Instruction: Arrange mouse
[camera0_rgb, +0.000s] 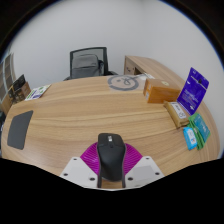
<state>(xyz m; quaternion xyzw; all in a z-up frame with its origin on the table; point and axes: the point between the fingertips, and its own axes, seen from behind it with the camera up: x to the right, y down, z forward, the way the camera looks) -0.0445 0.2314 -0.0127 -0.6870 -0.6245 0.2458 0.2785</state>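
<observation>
A black computer mouse (111, 157) sits between my gripper's (111, 170) two fingers, its nose pointing away over the wooden table (90, 115). The magenta pads (92, 160) press against both of its sides, so the gripper is shut on it. The mouse's rear end is hidden low between the fingers. I cannot tell whether it rests on the table or is lifted off it.
A dark mouse mat (19, 128) lies at the table's left end. At the right stand a cardboard box (160, 88), a purple box (194, 90) and teal packets (196, 128). A round disc (124, 82) lies at the far edge, with an office chair (88, 63) behind.
</observation>
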